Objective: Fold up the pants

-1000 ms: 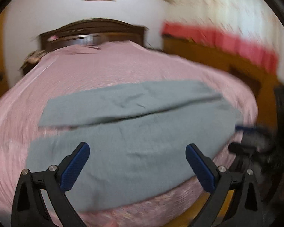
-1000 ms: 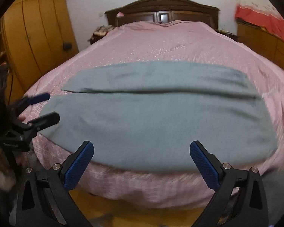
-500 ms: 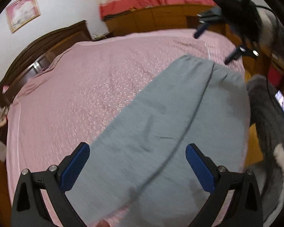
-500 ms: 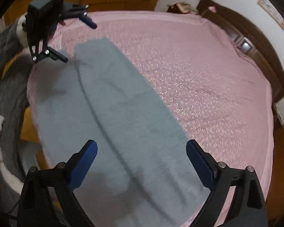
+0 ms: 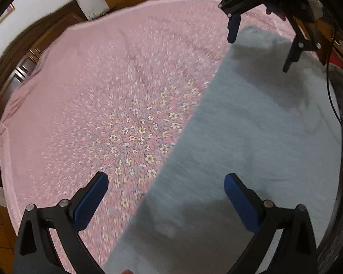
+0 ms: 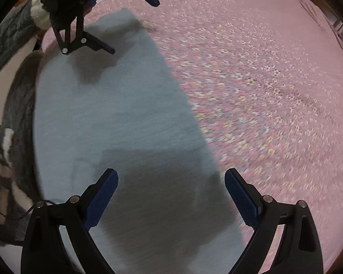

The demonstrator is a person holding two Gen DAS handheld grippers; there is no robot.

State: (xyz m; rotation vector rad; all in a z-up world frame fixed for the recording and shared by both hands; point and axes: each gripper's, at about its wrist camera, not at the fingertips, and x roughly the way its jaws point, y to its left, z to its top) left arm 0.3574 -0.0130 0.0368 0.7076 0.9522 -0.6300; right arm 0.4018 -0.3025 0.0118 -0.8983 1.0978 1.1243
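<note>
Hovering spread and empty, the left tongs (image 5: 163, 202) and right tongs (image 6: 171, 197) point down over opposite ends of the pants (image 6: 116, 118), flat along the bed (image 6: 274, 73) edge. Soft, light, limp cloth: pinch each end's corners.

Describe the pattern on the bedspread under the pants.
Pink bedspread with small white-and-yellow flowers, clearest in the left wrist view.

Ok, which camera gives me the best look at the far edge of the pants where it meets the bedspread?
The left wrist view: the pants edge runs unbroken across the pink bedspread. The right wrist view shows that edge too, but a dark shadow covers its near end.
</note>
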